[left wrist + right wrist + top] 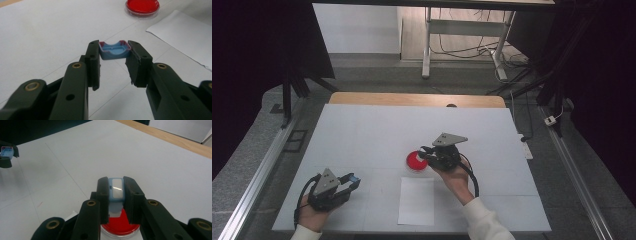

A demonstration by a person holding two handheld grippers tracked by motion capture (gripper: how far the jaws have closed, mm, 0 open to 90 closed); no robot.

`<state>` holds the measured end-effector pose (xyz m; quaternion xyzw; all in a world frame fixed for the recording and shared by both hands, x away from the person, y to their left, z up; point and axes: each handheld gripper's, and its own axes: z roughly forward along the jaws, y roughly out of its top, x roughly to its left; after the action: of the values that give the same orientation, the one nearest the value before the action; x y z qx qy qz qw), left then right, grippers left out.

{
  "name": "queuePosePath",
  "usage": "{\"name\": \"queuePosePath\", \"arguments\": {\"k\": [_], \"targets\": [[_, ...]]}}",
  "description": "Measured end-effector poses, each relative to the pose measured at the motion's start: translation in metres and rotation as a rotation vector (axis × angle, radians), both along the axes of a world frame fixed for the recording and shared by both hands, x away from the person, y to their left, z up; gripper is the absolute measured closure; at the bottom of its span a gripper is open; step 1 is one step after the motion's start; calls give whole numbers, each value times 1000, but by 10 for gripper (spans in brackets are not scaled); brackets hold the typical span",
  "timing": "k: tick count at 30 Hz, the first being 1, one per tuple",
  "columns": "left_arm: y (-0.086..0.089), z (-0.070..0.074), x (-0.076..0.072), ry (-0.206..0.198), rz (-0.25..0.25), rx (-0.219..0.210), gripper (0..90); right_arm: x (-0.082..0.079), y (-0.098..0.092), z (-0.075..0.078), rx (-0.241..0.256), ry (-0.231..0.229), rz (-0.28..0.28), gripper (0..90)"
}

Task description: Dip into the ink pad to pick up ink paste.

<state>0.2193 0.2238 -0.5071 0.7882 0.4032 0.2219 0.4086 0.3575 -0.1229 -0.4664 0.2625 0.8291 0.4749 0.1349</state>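
Note:
My left gripper [114, 47] is shut on a small hollow blue cap [113, 51] with reddish rim marks, held just above the table near its front left [353, 179]. My right gripper [116, 182] is shut on a light blue piece with a white face [116, 188]. It hangs over the near edge of a round red dish [120, 225] at mid-table [415, 161]. In the high view the right gripper [426, 154] sits at the dish's right rim. The left gripper view has the red dish [142, 6] far ahead to the right.
A white sheet of paper [417, 200] lies in front of the dish, between the two hands, and also appears at the right of the left gripper view [185, 32]. The table is covered in white [377, 130], with a wooden edge [412, 99] at the far side.

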Motion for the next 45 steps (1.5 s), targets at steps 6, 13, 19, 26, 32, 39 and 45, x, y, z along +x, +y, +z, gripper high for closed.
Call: {"name": "queuePosePath", "arguments": {"k": [6,13,19,26,32,39,45], "targets": [[0,0,0,0,-1,0,643,-4,-7,3,18,1,-3,759],[0,0,0,-2,0,-1,643,-9,-13,5,21,-3,-7,759],[0,0,0,-2,-3,-1,643,-14,-20,7,45,13,1,759],[-1,1,0,-3,-5,0,643,-19,-27,9,63,16,-3,759],[-1,0,0,-2,-7,-1,643,-21,-30,9,71,24,-2,759],[-1,0,0,-2,-7,-1,643,-25,-33,10,72,24,-3,759],[-1,0,1,-1,-5,1,643,-30,-35,11,69,22,4,759]]}}
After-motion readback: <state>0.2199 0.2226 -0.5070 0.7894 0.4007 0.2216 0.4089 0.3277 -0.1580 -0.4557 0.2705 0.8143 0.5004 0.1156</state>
